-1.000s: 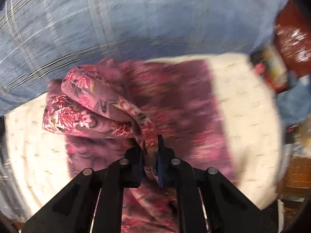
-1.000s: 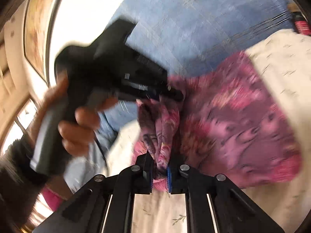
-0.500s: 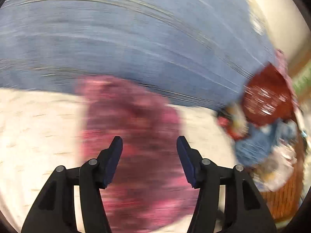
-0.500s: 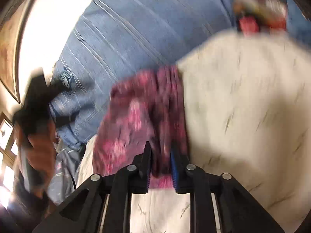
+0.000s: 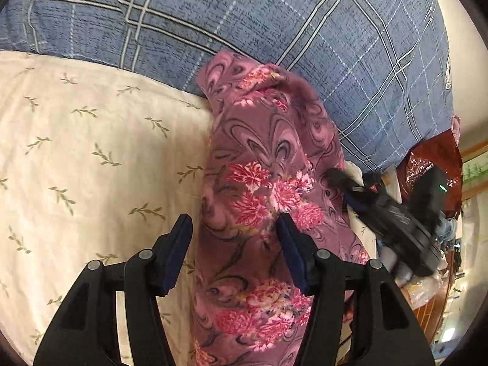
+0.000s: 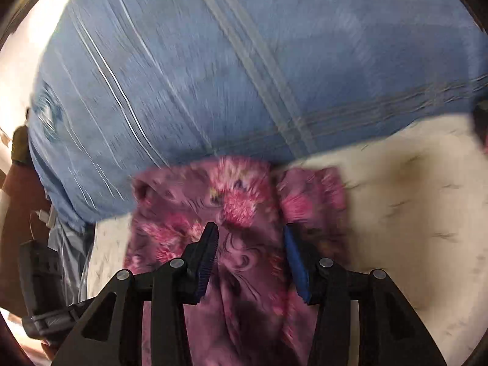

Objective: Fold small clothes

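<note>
A pink floral cloth (image 5: 268, 189) lies in a long folded strip on the cream leaf-print sheet (image 5: 76, 152), its far end against the blue plaid cover (image 5: 274, 30). My left gripper (image 5: 234, 228) hovers over the strip's near half, open, its pads clear of the fabric. My right gripper (image 5: 344, 186) shows at the cloth's right edge in the left wrist view. In the blurred right wrist view the right gripper (image 6: 250, 231) hangs over the same cloth (image 6: 238, 201). Its jaws are opening, with fabric below the gap but not pinched.
The bulky blue plaid cover (image 6: 244, 61) rises right behind the cloth. A shiny red bag (image 5: 427, 164) and cluttered items sit at the right beyond the bed's edge. Cream sheet (image 6: 411, 213) spreads beside the cloth.
Both grippers were shut on bunched cloth a second ago. Both have let go and spread their jaws, and the cloth now lies folded flat. Both hands swung sideways.
</note>
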`<state>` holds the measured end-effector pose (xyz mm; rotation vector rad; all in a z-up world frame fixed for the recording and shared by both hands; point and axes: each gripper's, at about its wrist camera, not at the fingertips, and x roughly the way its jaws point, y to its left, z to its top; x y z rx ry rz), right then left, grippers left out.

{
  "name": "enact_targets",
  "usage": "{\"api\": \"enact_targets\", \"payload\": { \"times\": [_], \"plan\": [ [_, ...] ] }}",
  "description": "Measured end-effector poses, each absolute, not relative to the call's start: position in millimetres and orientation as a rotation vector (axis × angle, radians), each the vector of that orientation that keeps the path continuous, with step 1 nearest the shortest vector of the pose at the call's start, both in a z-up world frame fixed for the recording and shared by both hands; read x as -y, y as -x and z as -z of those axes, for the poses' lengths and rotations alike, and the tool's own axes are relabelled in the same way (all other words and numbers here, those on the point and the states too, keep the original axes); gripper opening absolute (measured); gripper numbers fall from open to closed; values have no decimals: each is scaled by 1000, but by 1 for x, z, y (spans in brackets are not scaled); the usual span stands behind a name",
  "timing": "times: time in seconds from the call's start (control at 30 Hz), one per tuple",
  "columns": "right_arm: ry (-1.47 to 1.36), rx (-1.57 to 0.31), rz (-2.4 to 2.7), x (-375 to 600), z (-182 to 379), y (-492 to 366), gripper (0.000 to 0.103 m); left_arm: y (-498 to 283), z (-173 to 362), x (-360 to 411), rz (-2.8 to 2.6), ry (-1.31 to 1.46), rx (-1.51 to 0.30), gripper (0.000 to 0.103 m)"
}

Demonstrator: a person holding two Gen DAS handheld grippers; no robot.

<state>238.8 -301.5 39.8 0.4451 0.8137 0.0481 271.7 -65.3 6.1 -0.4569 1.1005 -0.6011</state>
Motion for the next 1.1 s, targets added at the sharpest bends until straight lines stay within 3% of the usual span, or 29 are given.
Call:
{"api": "enact_targets", "payload": {
  "times": [0.03,0.07,0.2,0.33,0.37,0.43,0.5,0.53,0.57,0.63,0.7,0.73,0.83,0.9,0.97,1.1],
  "plan": [
    [-440,-841,-67,297,-35,-244,10,-272,-6,66,606,459,-1104,57],
    [-416,-821,-88,293,-39,-243,5,-270,-8,65,615,466,-1102,57],
    [-512,-572,-56,320,-62,-209,5,-265,-9,71,614,417,-1052,57],
    [-514,-824,63,337,-14,-228,6,-261,-4,86,565,333,-1080,57],
    [-496,-784,60,333,-20,-217,13,-256,-8,88,552,307,-1058,57],
    [-512,-727,13,329,-33,-196,14,-244,-17,88,533,255,-1032,57],
    [-554,-715,-90,325,-40,-173,30,-225,-25,83,547,238,-1027,57],
    [-561,-725,-126,323,-41,-160,50,-219,-26,81,554,239,-1017,57],
    [-556,-733,-141,321,-40,-149,61,-210,-29,80,555,235,-1000,58],
    [-523,-739,-144,312,-33,-126,60,-194,-26,80,542,209,-985,60],
    [-448,-793,-133,301,-22,-123,21,-187,-15,88,539,182,-1029,60],
    [-389,-811,-107,294,-18,-118,11,-185,-11,88,539,165,-1055,60],
    [-370,-733,-64,294,-18,-95,12,-173,4,91,505,116,-1070,63],
    [-308,-826,-40,290,4,-100,13,-170,10,89,485,141,-1094,62],
    [-298,-806,-26,287,-11,-96,21,-159,0,83,490,150,-1074,62],
    [-318,-672,-98,281,-40,-61,23,-143,-12,85,442,59,-1014,61]
  ]
}}
